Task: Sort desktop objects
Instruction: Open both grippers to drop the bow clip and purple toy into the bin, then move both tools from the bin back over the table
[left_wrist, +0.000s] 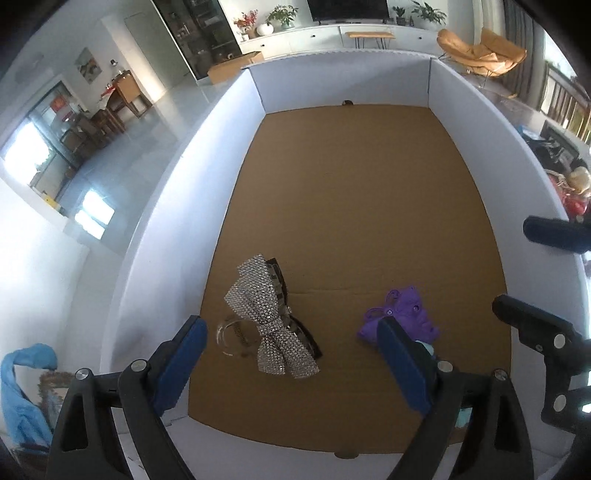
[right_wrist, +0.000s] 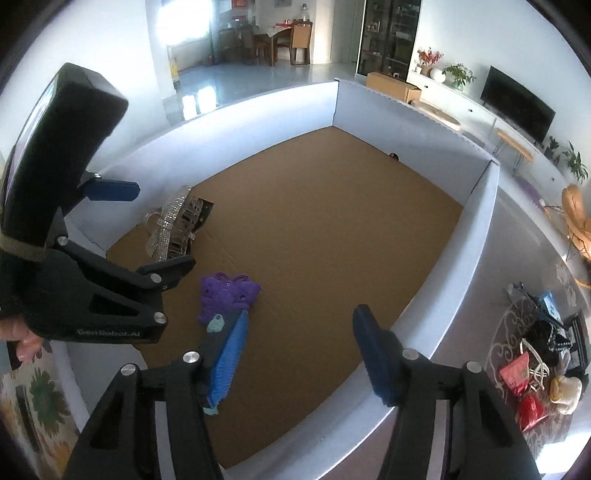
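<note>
Both grippers hang over the near end of the box (left_wrist: 229, 122), white walls w/ a brown cardboard floor, so I'd guess this is the drop-off spot for the sort. Left gripper (left_wrist: 291, 354) has its jaws spread wide w/ nothing in them; the bow (left_wrist: 271, 325) lies flat on the floor right under the gap, near left, looks set down and let go imo. Right gripper (right_wrist: 299, 354) is parted too, not squeezing anything; the purple clip (right_wrist: 227, 295) lies on the floor just off its left pad, near middle, apart from the bow. Hard to read: there's a clear ring (left_wrist: 231, 338) and something dark under the bow, can't tell if it's one hair piece or several. A teal bit (right_wrist: 216, 325) by the clip is half hidden behind the pad, no idea what it is. Tiny dark thing (left_wrist: 347, 103) at the far wall, too small to call.
</note>
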